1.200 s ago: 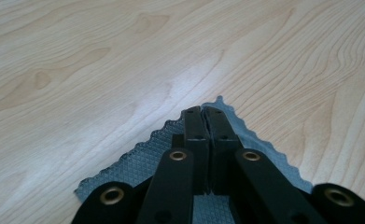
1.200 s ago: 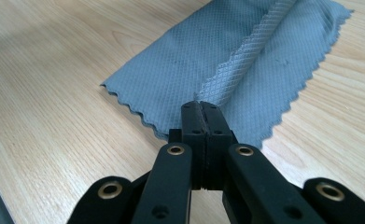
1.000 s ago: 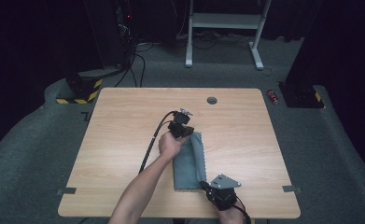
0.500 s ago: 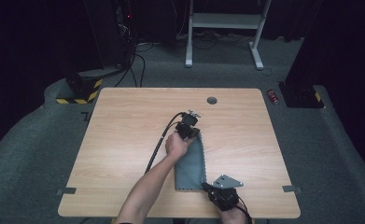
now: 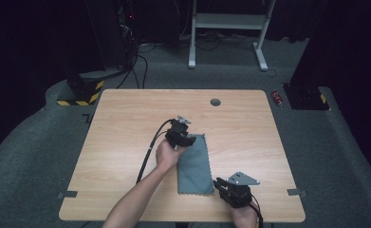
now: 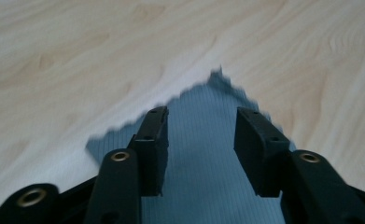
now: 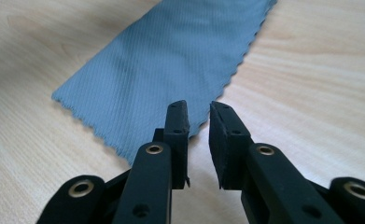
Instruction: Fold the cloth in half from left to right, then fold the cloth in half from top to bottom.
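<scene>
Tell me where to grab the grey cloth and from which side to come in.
Take the grey cloth at its near right corner, which lies flat on the table just ahead of the right claw. Come in low from the near edge so one jaw can slide under the zigzag-cut hem. The cloth is thin and flat, so its middle probably offers nothing to pinch.

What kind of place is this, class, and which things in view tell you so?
Probably a lab or recording studio: a lone wooden table stands on grey carpet amid dark surroundings, with cabled equipment and a white metal stand behind.
</scene>
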A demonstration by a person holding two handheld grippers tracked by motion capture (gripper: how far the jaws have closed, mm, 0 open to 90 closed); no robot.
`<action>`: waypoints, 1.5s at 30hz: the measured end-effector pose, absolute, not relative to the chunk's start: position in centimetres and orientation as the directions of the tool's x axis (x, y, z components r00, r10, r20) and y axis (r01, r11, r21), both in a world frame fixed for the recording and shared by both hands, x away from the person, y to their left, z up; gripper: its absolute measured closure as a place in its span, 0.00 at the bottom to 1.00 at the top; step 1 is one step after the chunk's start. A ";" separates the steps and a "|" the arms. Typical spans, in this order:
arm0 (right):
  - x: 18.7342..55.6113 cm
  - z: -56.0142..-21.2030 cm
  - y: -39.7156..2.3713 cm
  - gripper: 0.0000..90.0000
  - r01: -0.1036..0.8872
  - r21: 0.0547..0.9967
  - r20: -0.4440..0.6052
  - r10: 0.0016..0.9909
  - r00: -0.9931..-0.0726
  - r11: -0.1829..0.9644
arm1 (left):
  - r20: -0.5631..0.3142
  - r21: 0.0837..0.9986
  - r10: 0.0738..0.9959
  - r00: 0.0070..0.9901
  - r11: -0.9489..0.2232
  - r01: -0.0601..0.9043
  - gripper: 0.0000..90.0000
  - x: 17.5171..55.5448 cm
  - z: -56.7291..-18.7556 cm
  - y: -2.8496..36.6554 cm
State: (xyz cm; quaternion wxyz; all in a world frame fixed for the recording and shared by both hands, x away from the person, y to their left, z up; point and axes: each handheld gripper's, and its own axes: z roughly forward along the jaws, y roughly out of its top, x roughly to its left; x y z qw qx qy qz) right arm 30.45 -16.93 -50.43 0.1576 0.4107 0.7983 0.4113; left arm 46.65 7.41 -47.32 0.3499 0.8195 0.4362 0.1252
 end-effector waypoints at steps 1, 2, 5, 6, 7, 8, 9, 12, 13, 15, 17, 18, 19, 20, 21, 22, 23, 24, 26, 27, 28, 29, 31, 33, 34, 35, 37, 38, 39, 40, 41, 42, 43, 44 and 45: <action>30.6 -50.3 -17.0 0.85 0.526 0.786 0.085 0.786 -0.612 0.325 | -0.105 0.686 0.800 0.590 -0.372 0.626 0.58 45.7 -47.4 7.9; 30.6 -50.3 -17.0 0.85 0.526 0.786 0.085 0.786 -0.612 0.325 | -0.105 0.686 0.800 0.590 -0.372 0.626 0.57 45.7 -47.4 7.9; 31.1 -50.0 -16.8 0.82 0.518 0.786 0.069 0.784 -0.617 0.338 | -0.100 0.684 0.784 0.612 -0.393 0.614 0.55 42.5 -47.9 9.0; 31.7 -50.1 -16.4 0.80 0.518 0.779 0.062 0.778 -0.625 0.353 | -0.107 0.688 0.774 0.624 -0.396 0.608 0.55 40.4 -48.3 9.4; 31.7 -50.1 -16.4 0.80 0.518 0.779 0.062 0.778 -0.625 0.353 | -0.107 0.688 0.774 0.624 -0.396 0.608 0.54 40.4 -48.3 9.4; 32.1 -50.2 -16.2 0.79 0.520 0.773 0.061 0.773 -0.631 0.363 | -0.111 0.688 0.772 0.626 -0.394 0.609 0.54 39.1 -48.4 9.5; 32.6 -50.4 -15.8 0.78 0.524 0.764 0.060 0.767 -0.639 0.376 | -0.125 0.693 0.771 0.625 -0.383 0.611 0.53 38.2 -48.6 9.6; 33.4 -51.0 -15.1 0.73 0.533 0.745 0.056 0.758 -0.650 0.402 | -0.113 0.694 0.769 0.629 -0.392 0.604 0.51 35.3 -49.4 9.5; 33.4 -51.0 -15.1 0.73 0.533 0.745 0.056 0.758 -0.650 0.402 | -0.113 0.694 0.769 0.629 -0.392 0.604 0.51 35.3 -49.4 9.5; 33.6 -51.3 -14.9 0.69 0.534 0.738 0.054 0.753 -0.656 0.412 | -0.089 0.680 0.774 0.627 -0.412 0.607 0.51 34.5 -50.0 9.2; 33.7 -51.5 -14.9 0.67 0.536 0.728 0.049 0.747 -0.663 0.427 | -0.074 0.672 0.781 0.621 -0.421 0.609 0.50 34.0 -50.4 9.1; 33.7 -51.6 -14.8 0.66 0.538 0.723 0.045 0.748 -0.662 0.434 | -0.059 0.666 0.784 0.618 -0.431 0.610 0.50 33.8 -50.6 9.0; 33.7 -51.8 -14.8 0.65 0.538 0.718 0.036 0.748 -0.663 0.442 | -0.054 0.660 0.785 0.616 -0.435 0.613 0.51 33.7 -50.7 9.0; 33.7 -51.9 -14.8 0.64 0.539 0.715 0.029 0.752 -0.659 0.445 | -0.030 0.644 0.784 0.620 -0.459 0.612 0.53 33.7 -50.9 8.9; 33.7 -51.9 -14.8 0.64 0.539 0.715 0.029 0.752 -0.659 0.445 | -0.030 0.644 0.784 0.620 -0.459 0.612 0.55 33.7 -50.9 8.9; 33.7 -51.9 -14.8 0.64 0.539 0.715 0.026 0.753 -0.657 0.445 | -0.016 0.645 0.782 0.623 -0.468 0.604 0.57 33.5 -50.9 8.8; 33.7 -51.9 -14.8 0.64 0.538 0.714 0.023 0.754 -0.657 0.447 | -0.015 0.642 0.783 0.622 -0.469 0.606 0.60 33.5 -50.9 8.8; 33.7 -51.9 -14.7 0.64 0.541 0.712 0.024 0.755 -0.655 0.447 | -0.011 0.641 0.781 0.625 -0.474 0.603 0.64 33.5 -50.9 8.8; 33.7 -51.9 -14.7 0.64 0.540 0.711 0.019 0.755 -0.655 0.450 | -0.011 0.644 0.772 0.636 -0.481 0.595 0.70 33.4 -50.8 8.7; 33.7 -51.9 -14.7 0.64 0.540 0.711 0.019 0.755 -0.655 0.450 | -0.011 0.644 0.772 0.636 -0.481 0.595 0.75 33.4 -50.8 8.7; 33.7 -51.9 -14.7 0.64 0.534 0.711 0.007 0.755 -0.656 0.457 | -0.007 0.648 0.759 0.651 -0.492 0.581 0.78 33.1 -50.9 8.5; 33.7 -51.9 -14.7 0.64 0.534 0.711 0.007 0.755 -0.656 0.457 | -0.007 0.648 0.759 0.651 -0.492 0.581 0.81 33.1 -50.9 8.5; 33.6 -51.9 -14.6 0.64 0.531 0.711 -0.001 0.756 -0.654 0.460 | -0.023 0.652 0.756 0.655 -0.485 0.583 0.83 33.1 -50.9 8.6; 33.6 -51.9 -14.6 0.64 0.530 0.712 -0.003 0.756 -0.654 0.461 | -0.025 0.648 0.751 0.660 -0.490 0.583 0.86 33.2 -50.9 8.6; 33.6 -51.9 -14.6 0.64 0.529 0.711 -0.004 0.755 -0.656 0.463 | -0.032 0.648 0.749 0.662 -0.489 0.584 0.87 33.2 -50.9 8.6; 33.6 -51.9 -14.6 0.64 0.529 0.711 -0.004 0.755 -0.656 0.463 | -0.032 0.648 0.749 0.662 -0.489 0.584 0.88 33.2 -50.9 8.6; 33.6 -51.9 -14.5 0.64 0.528 0.711 -0.005 0.755 -0.656 0.464 | -0.042 0.647 0.749 0.661 -0.484 0.589 0.91 33.2 -50.9 8.7; 33.6 -51.9 -14.5 0.64 0.528 0.711 -0.005 0.755 -0.656 0.464 | -0.048 0.648 0.749 0.661 -0.481 0.591 0.91 33.1 -50.9 8.7; 33.5 -51.9 -14.5 0.63 0.529 0.711 -0.005 0.756 -0.655 0.463 | -0.052 0.650 0.749 0.661 -0.477 0.592 0.93 33.2 -50.9 8.9; 33.5 -51.9 -14.5 0.63 0.529 0.709 -0.005 0.753 -0.658 0.466 | -0.070 0.653 0.750 0.657 -0.464 0.599 0.94 33.1 -51.0 9.1; 33.5 -51.9 -14.5 0.63 0.529 0.709 -0.005 0.753 -0.658 0.466 | -0.070 0.653 0.750 0.657 -0.464 0.599 0.95 33.1 -51.0 9.1; 33.5 -51.8 -14.5 0.62 0.529 0.705 -0.005 0.749 -0.663 0.473 | -0.078 0.655 0.748 0.659 -0.460 0.600 0.95 33.0 -51.0 9.2; 33.5 -51.8 -14.5 0.62 0.529 0.705 -0.005 0.749 -0.663 0.473 | -0.087 0.655 0.747 0.659 -0.455 0.603 0.95 33.0 -51.0 9.4; 33.3 -51.8 -14.3 0.63 0.527 0.702 -0.006 0.745 -0.667 0.478 | -0.104 0.656 0.745 0.659 -0.447 0.609 0.97 32.9 -51.1 9.7; 33.3 -51.8 -14.3 0.63 0.527 0.702 -0.006 0.745 -0.667 0.478 | -0.104 0.656 0.745 0.659 -0.447 0.609 0.97 32.9 -51.1 9.7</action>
